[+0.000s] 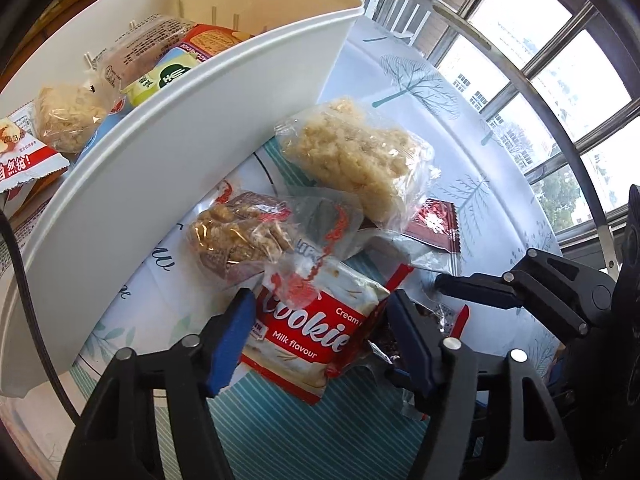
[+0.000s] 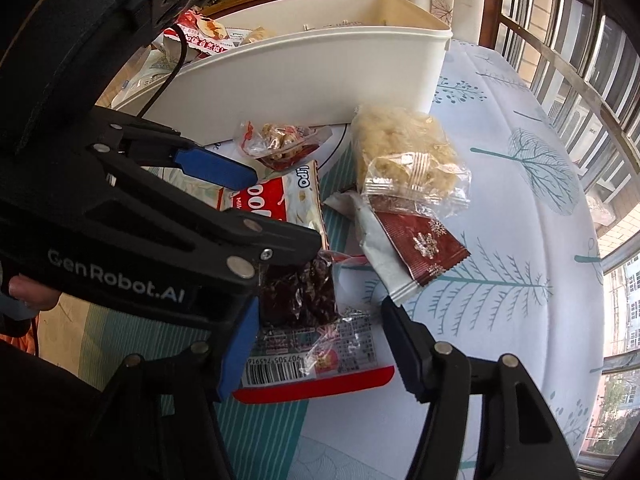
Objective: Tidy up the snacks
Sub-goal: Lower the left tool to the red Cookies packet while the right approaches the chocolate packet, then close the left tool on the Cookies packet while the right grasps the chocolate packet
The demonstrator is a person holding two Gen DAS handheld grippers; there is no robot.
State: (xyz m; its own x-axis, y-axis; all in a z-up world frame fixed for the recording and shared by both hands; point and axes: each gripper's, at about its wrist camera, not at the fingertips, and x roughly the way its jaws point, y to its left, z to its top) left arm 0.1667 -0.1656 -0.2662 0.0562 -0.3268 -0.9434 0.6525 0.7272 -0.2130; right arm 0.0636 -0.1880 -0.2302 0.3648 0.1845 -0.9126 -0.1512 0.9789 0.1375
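Observation:
A white bin (image 1: 168,160) holds several snack packs; it also shows in the right wrist view (image 2: 320,80). On the tablecloth lie a red-and-white cookie pack (image 1: 308,332), a clear nut snack bag (image 1: 240,236), a pale rice-crisp bag (image 1: 352,156) and a maroon sachet (image 1: 436,224). My left gripper (image 1: 320,332) is open, its fingers on either side of the cookie pack. My right gripper (image 2: 316,348) is open over a dark dried-fruit bag (image 2: 298,296) and a red-edged pack with a barcode (image 2: 316,364). The left gripper's blue finger (image 2: 216,168) reaches over the cookie pack (image 2: 280,204).
The table carries a white cloth with teal tree prints (image 2: 500,220). Barred windows (image 1: 540,60) stand past the table's far edge. The rice-crisp bag (image 2: 404,152) and maroon sachet (image 2: 420,244) lie right of the pile, beside bare cloth.

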